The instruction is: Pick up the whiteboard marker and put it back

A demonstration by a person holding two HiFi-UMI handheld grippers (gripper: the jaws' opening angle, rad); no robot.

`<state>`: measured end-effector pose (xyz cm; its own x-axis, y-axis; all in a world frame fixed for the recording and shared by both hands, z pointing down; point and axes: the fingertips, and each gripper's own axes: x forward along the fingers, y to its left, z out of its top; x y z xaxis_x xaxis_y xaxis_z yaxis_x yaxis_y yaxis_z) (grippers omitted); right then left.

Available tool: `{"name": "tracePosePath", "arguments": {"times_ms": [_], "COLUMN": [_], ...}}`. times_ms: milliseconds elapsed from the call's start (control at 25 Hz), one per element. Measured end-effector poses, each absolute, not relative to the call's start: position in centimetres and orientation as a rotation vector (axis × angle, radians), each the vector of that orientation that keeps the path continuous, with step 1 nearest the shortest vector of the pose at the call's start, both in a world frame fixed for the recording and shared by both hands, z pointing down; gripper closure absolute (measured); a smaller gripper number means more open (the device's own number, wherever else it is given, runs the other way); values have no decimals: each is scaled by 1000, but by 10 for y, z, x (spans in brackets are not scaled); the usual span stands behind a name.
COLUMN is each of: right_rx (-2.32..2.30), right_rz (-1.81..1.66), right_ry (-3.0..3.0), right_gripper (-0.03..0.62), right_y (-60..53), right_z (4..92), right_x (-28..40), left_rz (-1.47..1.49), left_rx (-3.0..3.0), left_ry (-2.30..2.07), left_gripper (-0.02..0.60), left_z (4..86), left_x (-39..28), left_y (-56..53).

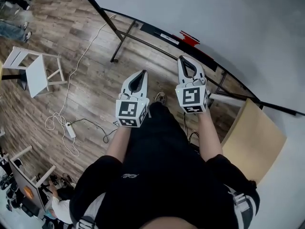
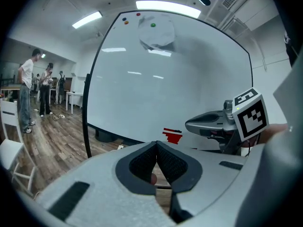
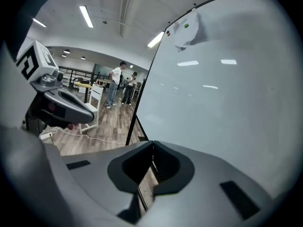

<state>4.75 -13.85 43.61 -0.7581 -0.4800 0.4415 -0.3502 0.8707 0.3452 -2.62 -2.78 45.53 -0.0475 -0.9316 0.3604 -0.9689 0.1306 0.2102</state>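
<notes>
Whiteboard marker indiscernible; left hand-held gripper (image 1: 142,73) and right hand-held gripper (image 1: 184,58) (two, both clenched empty) face one whiteboard (image 1: 228,23).

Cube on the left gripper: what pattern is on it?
Black and white square markers on the cube, clearest in head view.

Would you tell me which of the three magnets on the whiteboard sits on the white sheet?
The green magnet; the red magnet and dark magnet sit on bare whiteboard left of the sheet.
</notes>
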Motion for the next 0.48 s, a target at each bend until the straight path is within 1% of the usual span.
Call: {"name": "tracePosePath", "arguments": {"times_ms": [280, 480], "right_rx": [509, 444], "right_rz": [-411, -469], "right_ry": [-2335, -2183], "right_gripper": [592, 592], "right_y": [-166, -184], "right_z": [483, 506], "right_x": [9, -15], "left_rz": [108, 113], "left_rx": [1806, 1826], "left_ry": [-1956, -1910], "left_gripper": [577, 575], "left_z": [491, 500], "left_x": [-73, -108], "left_y": [-48, -75]}}
